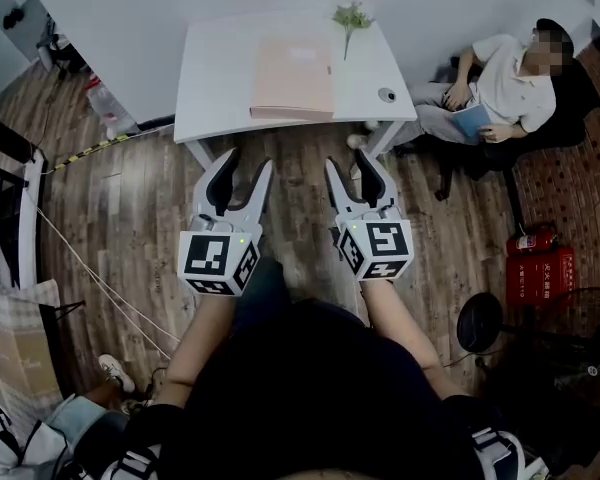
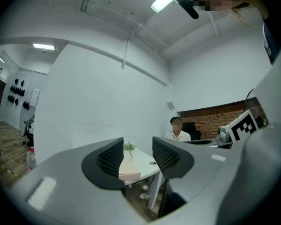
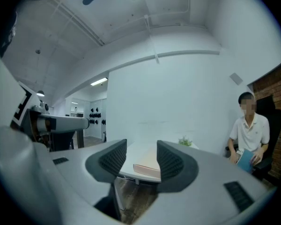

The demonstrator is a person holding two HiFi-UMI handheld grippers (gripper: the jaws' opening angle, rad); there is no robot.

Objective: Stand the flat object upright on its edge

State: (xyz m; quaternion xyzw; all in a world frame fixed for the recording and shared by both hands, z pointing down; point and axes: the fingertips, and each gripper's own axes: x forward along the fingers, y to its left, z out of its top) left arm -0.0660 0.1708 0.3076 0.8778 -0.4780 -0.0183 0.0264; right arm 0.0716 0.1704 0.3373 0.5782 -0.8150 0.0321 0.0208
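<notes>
A flat pink book lies on its broad face on the white table, near the front edge. Both grippers hover over the wooden floor short of the table and point level at it. My left gripper is open with nothing between its jaws, and so is my right gripper. In the left gripper view the book shows far off through the gap of the left gripper. The right gripper view frames the book the same way between the jaws of the right gripper.
A green sprig and a small round object lie on the table's right part. A person sits in a chair at the right. Red extinguishers and a fan stand lower right; a railing is at the left.
</notes>
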